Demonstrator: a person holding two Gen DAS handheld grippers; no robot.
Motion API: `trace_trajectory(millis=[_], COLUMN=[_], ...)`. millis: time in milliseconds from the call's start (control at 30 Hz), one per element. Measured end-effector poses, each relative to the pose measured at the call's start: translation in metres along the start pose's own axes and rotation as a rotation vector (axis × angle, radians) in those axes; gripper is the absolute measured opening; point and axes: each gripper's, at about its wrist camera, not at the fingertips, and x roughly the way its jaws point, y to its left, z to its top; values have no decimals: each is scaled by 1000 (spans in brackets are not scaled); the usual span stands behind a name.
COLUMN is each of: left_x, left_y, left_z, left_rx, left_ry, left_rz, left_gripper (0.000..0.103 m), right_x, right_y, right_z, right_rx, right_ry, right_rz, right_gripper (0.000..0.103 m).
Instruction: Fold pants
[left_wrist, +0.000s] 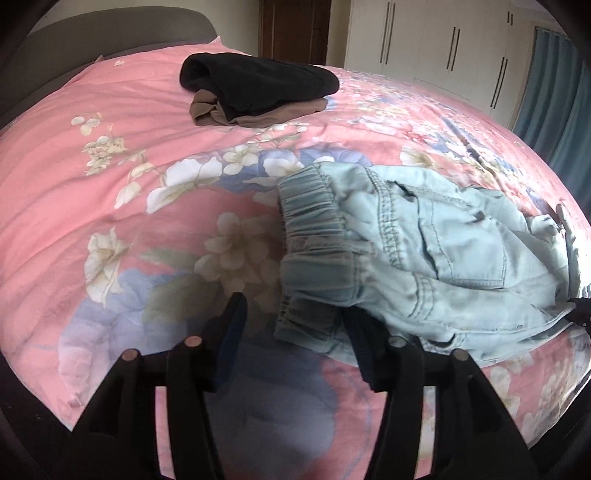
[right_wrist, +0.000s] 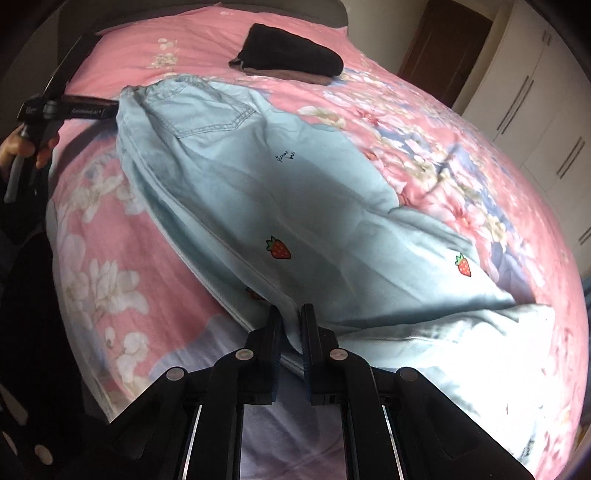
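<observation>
Light blue pants (right_wrist: 266, 192) with small strawberry prints lie stretched across the pink floral bed. Their elastic waistband (left_wrist: 314, 221) is bunched in the left wrist view. My left gripper (left_wrist: 295, 321) is open, its jaws wide apart on either side of the waistband's lower corner, with the right finger under the cloth. It also shows in the right wrist view (right_wrist: 107, 109) at the waistband's edge. My right gripper (right_wrist: 291, 317) is shut on the edge of a pant leg near the bed's front.
A folded pile of black and brown clothes (left_wrist: 255, 88) lies at the far side of the bed (left_wrist: 74, 184). White wardrobes (left_wrist: 443, 48) and a dark door (left_wrist: 295, 26) stand beyond. A blue curtain (left_wrist: 554, 92) hangs at the right.
</observation>
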Motion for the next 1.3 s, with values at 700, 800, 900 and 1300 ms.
trace_trajectory(millis=[700,800,900,1300], left_x=[9,-2,-20,-21], left_y=[-96,-96,-101,-284], left_z=[-17,-13,-4,10], left_rx=[180,145,89,364], left_ry=[47,26,-1,42], left_rz=[-39,-33,-67,-469], left_gripper=[60,61,61,61], right_x=[-11,-36,-50,-37], right_y=[-14,-57,-122,-252], right_z=[-23,-52,-100,-166], right_rx=[466,602,853,1346], right_ry=[-107,-159,-204,-363], right_rz=[190,167,182,208], right_gripper=[29,38,39,39])
